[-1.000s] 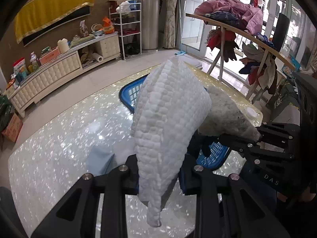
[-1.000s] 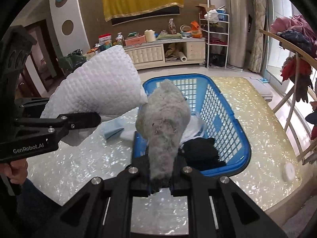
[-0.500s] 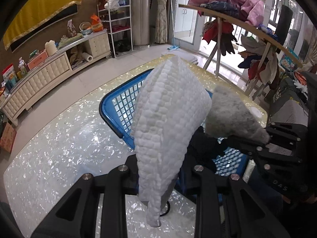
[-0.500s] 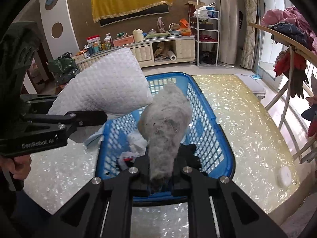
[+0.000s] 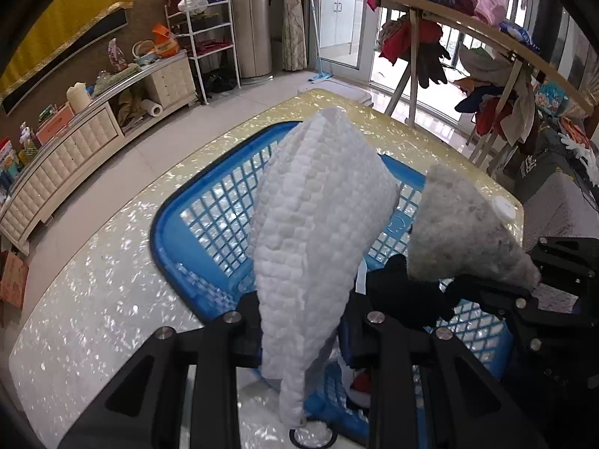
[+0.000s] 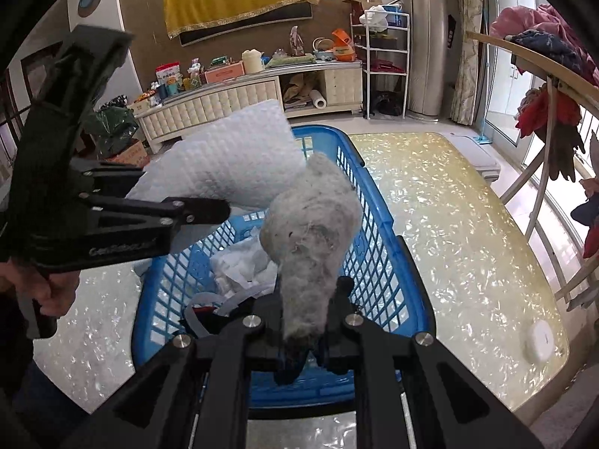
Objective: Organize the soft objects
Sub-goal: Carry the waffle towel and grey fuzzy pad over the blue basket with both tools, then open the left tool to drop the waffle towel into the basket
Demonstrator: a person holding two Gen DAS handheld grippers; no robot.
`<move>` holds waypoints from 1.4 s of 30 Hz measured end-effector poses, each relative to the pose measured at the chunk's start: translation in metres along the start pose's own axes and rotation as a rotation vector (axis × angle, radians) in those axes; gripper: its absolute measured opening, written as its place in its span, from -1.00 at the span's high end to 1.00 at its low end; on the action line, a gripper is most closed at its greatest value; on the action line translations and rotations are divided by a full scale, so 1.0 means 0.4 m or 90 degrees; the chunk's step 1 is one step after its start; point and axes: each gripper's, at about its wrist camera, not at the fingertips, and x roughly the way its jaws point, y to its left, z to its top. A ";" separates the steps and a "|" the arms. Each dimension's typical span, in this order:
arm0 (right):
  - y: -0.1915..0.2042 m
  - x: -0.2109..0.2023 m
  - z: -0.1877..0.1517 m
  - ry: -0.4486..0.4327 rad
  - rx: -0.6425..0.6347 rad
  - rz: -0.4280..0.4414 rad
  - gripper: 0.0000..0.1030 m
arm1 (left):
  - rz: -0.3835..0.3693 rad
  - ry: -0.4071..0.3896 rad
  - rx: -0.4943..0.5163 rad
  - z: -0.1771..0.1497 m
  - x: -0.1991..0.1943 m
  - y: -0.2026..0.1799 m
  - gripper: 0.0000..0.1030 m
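My left gripper (image 5: 303, 321) is shut on a white quilted cloth (image 5: 318, 224) and holds it above the blue laundry basket (image 5: 172, 239). The cloth also shows in the right wrist view (image 6: 224, 164), with the left gripper (image 6: 209, 211) beside it. My right gripper (image 6: 305, 327) is shut on a grey fuzzy cloth (image 6: 314, 239) and holds it over the basket (image 6: 378, 202). The grey cloth shows at the right of the left wrist view (image 5: 460, 232). White and dark clothes (image 6: 243, 265) lie in the basket.
The basket stands on a pearly table (image 6: 468, 232). A small white round puck (image 6: 539, 340) lies near the table's right edge. A clothes rack (image 5: 468, 30) hung with garments stands to the right. A low cabinet (image 6: 239, 101) lines the far wall.
Both grippers have moved with their cloths from beside the basket to over it. The basket now fills the middle of both views.
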 end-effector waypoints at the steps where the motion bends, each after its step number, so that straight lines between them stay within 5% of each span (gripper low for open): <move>1: -0.002 0.003 0.002 0.003 0.002 0.001 0.78 | 0.000 0.003 0.003 0.004 0.012 -0.004 0.49; 14: -0.035 0.017 0.005 0.010 0.026 0.010 0.78 | 0.011 0.029 0.034 0.022 0.081 -0.018 0.33; 22: -0.045 0.020 0.011 0.010 0.031 0.013 0.78 | 0.012 0.004 0.033 0.020 0.047 -0.010 -0.68; 30: -0.031 0.004 0.013 0.004 0.028 0.018 0.78 | 0.013 -0.013 0.007 0.012 -0.021 0.011 -0.71; 36: -0.011 -0.020 0.017 -0.005 0.022 0.029 0.78 | 0.064 -0.038 -0.011 -0.035 -0.100 0.021 -0.71; 42: 0.019 -0.045 0.016 -0.014 0.012 0.040 0.78 | 0.086 -0.083 -0.115 -0.116 -0.182 0.047 -0.72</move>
